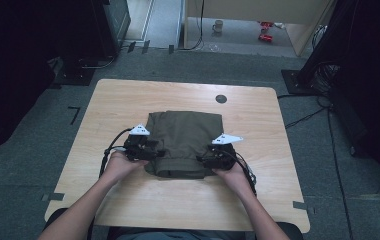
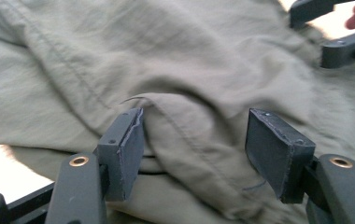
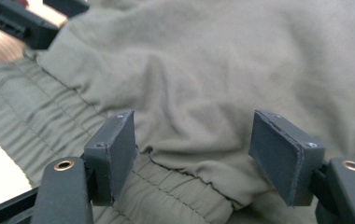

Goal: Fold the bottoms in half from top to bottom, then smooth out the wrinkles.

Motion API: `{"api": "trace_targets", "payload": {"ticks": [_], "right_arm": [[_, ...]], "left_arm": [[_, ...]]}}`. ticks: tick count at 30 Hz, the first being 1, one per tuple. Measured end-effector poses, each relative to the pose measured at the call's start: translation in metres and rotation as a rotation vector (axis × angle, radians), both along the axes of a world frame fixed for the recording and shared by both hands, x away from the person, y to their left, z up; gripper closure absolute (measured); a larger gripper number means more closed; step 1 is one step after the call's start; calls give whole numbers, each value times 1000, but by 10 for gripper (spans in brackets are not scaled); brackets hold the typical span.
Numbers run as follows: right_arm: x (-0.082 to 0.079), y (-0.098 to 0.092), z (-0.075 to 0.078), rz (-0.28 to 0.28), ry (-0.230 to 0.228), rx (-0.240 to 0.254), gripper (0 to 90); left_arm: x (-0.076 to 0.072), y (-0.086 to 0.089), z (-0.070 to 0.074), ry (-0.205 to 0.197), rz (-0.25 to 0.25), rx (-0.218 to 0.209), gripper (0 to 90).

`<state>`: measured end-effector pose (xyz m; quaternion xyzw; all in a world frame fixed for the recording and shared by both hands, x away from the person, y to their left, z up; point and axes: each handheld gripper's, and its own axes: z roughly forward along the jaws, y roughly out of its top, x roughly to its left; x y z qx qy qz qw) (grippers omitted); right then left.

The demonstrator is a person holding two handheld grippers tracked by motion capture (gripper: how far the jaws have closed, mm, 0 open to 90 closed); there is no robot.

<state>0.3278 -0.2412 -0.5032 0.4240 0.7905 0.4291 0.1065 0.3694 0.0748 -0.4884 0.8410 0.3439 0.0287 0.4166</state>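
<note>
Garment (image 1: pixel 184 142) — olive-green cloth, folded into a rough rectangle, lying flat near the middle of the table (image 1: pixel 128 100), closer to the person's edge. No brand, label or writing can be read on it or elsewhere. High view: far edge fairly straight, near edge thicker where layers stack. Left gripper view: thin, creased fabric, a stitched seam running diagonally across the upper layer, a folded edge curling over the layer below between the jaws. Right gripper view: a gathered, ribbed band with rows of stitching — like an elastic waistband — along the lower left, with a smoother fold of cloth lying over it. Left gripper (image 2: pixel 194 149) at the garment's near left corner; jaws stand well apart, cloth lies between them, pads not pressing on it. Right gripper (image 3: pixel 192 154) at the near right corner; jaws likewise wide, fold of cloth between them, no pinch visible. Each gripper held in a hand, left hand (image 1: pixel 120 165) and right hand (image 1: pixel 233 175), forearms coming in from the near edge. Table is light wood with rounded corners and a dark round hole (image 1: pixel 221 99) near its far edge. Grey floor around, tape marks on it; a mug (image 1: pixel 218 26) and red items (image 1: pixel 265 30) on the floor far behind.
</note>
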Motion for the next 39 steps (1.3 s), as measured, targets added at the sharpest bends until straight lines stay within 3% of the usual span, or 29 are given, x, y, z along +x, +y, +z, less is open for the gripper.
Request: {"api": "trace_targets", "payload": {"ticks": [3,7,15,25,39], "right_arm": [[1,-4,9,-12,-12,-12,304],[1,-12,14,-17,-25,7,310],[1,-20,18,-19,-50,15,300],[3,-32,19,-35,-72,-13,292],[6,-56,15,-99,-91,-8,262]], "left_arm": [[-3,0,6,-34,-10,18,363],[-3,2,11,-51,-10,4,359],[-6,7,15,-80,-28,29,349],[-5,28,23,-129,13,13,344],[6,59,19,-140,94,23,344]]}}
